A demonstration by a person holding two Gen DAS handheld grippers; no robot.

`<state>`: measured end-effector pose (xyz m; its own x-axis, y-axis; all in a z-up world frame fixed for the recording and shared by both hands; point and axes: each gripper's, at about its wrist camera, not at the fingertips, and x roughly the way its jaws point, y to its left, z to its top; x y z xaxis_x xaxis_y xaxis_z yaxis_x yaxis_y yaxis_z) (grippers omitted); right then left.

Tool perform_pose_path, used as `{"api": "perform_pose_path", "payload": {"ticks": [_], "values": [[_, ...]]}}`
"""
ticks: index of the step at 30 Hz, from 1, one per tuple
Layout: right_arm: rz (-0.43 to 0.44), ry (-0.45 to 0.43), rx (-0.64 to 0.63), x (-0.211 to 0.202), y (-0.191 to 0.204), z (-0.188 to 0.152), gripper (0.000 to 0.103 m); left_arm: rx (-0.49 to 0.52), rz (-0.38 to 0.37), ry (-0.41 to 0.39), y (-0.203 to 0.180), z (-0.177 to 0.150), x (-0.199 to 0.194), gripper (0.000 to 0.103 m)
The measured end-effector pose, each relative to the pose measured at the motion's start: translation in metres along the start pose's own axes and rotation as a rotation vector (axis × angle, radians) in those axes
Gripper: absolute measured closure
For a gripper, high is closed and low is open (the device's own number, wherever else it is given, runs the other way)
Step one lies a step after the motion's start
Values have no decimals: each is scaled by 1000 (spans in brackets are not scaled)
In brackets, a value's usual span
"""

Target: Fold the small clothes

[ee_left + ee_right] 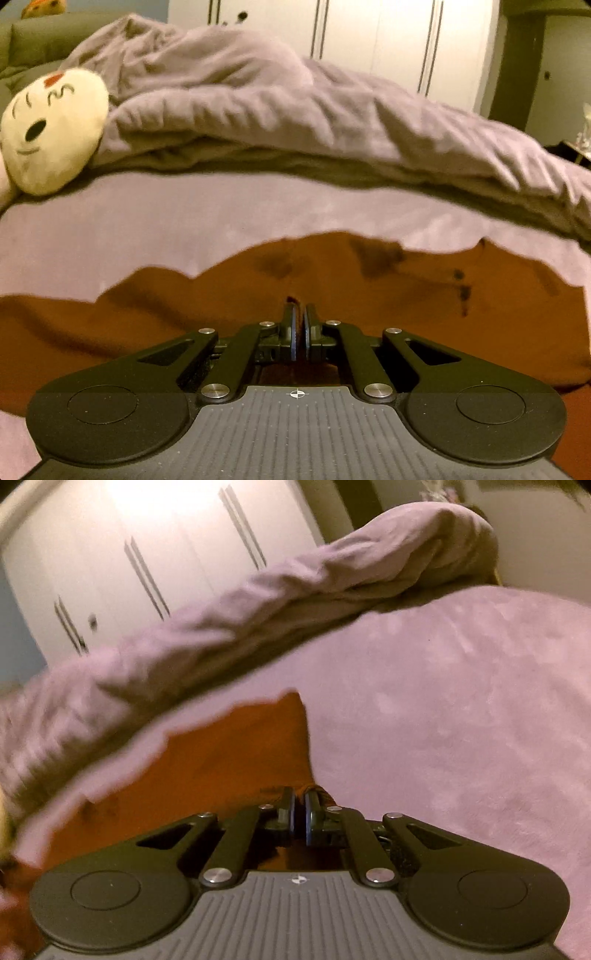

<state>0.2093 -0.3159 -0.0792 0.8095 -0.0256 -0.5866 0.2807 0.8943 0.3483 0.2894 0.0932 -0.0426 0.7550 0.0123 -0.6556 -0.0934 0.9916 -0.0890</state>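
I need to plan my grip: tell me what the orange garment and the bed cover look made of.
Orange garment: apparently soft matte knit, cotton-like; it drapes in loose wrinkles with wavy edges. Bed cover: seemingly plush fleece or velour; its lilac nap shows mottled sheen.

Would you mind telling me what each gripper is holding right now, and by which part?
Both grip the orange garment: the left gripper is shut on its near edge, and the right gripper is shut at a corner on that cloth's right side.
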Motion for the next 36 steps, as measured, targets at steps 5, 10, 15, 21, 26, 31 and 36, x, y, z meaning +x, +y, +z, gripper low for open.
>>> {"api": "perform_pose_path", "payload": {"ticks": [5,10,15,21,26,31,36], "values": [[-16,28,-76,10,11,-5,100,-22,18,86,13,-20,18,99],[-11,37,-111,8,11,-6,99,-71,-3,70,22,-13,11,101],[3,46,-117,3,9,-9,97,-105,-24,10,25,6,-6,101],[22,41,-97,-4,6,-15,96,-169,-93,223,30,-6,17,64],[28,45,-94,-6,7,-15,93,-207,-162,279,31,-11,23,37],[29,46,-77,-6,6,-15,93,-153,-177,321,19,-3,32,94],[14,49,-91,-7,11,-13,93,5,-90,230,-4,6,20,95]]}}
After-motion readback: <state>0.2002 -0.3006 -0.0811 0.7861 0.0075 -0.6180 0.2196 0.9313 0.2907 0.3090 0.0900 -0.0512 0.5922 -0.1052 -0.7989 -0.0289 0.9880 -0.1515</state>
